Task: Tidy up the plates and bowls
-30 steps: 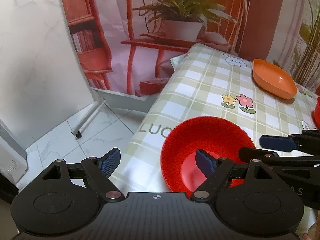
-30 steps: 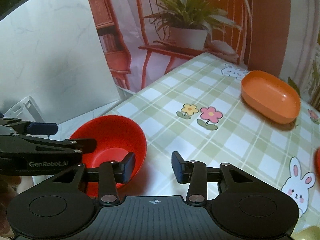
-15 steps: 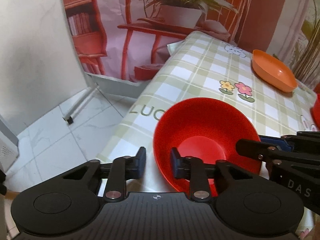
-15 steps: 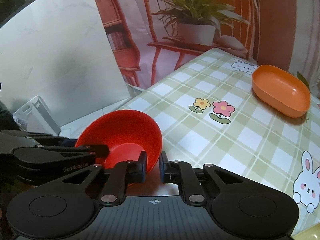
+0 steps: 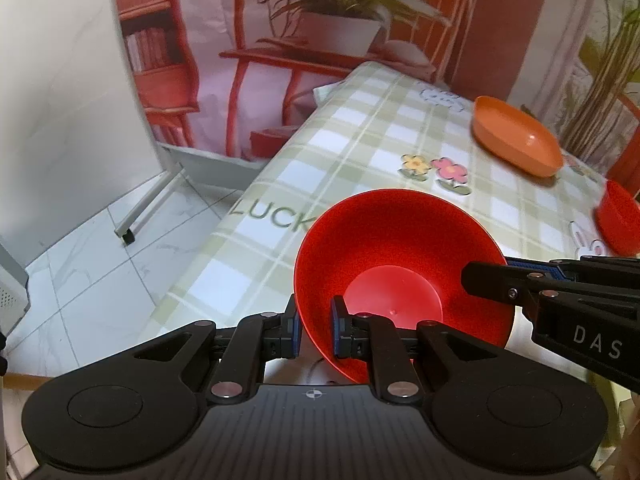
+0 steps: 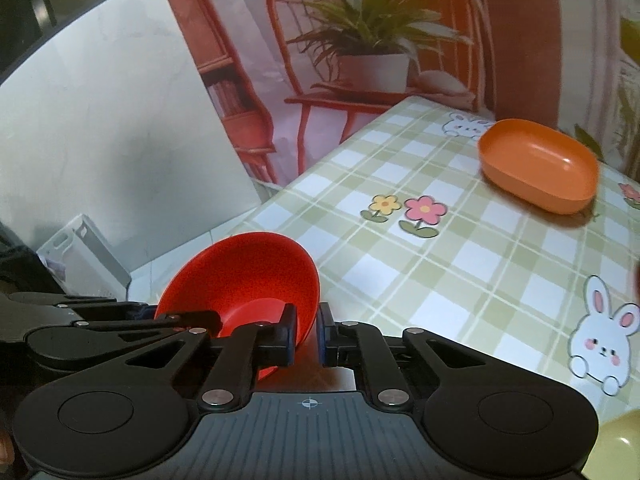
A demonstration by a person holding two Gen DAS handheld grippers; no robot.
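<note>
Both tools pinch one glossy round red plastic bowl (image 5: 400,264) at opposite rims.
Left tool (image 5: 314,330) and right tool (image 6: 307,334) clamp thin wall (bowl tilted) over checked vinyl tabletop (image 6: 460,264).

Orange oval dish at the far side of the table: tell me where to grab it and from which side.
Grip the orange oval plastic dish by its thin upright rim, one finger inside and one outside. Come from the near long side, which faces the tongs and has bare checked tablecloth before it. It sits upright and open, and its body looks too wide to span.
</note>
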